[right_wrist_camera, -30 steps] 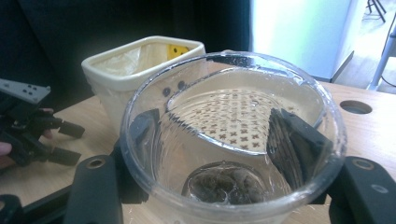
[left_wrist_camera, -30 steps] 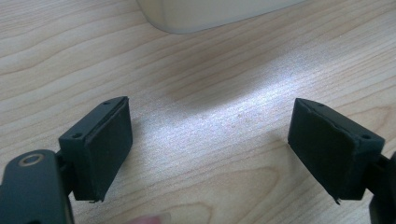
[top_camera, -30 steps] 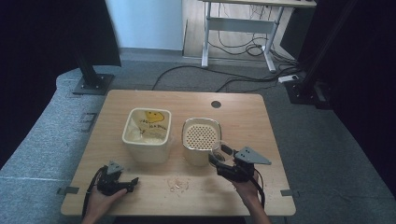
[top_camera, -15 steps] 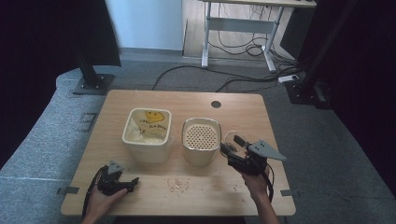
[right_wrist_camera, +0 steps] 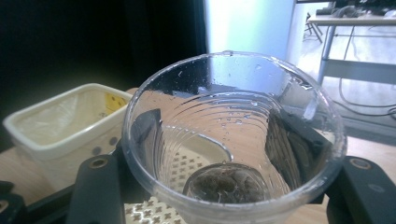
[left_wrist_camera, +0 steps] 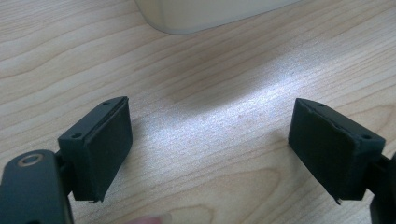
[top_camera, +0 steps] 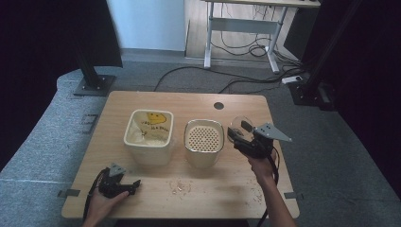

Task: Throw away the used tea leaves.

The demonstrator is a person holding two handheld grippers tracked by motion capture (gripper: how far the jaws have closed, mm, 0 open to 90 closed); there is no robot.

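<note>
light: bright bkgd window, dark sides | glare: table (left_wrist_camera: 243,112) sheen | blur: cup (right_wrist_camera: 233,140) rim soft

Clear ribbed plastic cup (right_wrist_camera: 233,140) sits clamped between the right gripper (top_camera: 246,137) jaws, wet with droplets inside and a dark clump at the bottom. Just past it is a cream bin with a perforated lid (top_camera: 204,140), then a bag-lined bin (top_camera: 147,135) beside that.

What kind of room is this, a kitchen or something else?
Probably a lab or office, not a kitchen: a small wooden table on grey carpet, a black stand beside it, loose cables across the floor and a desk frame behind.
</note>
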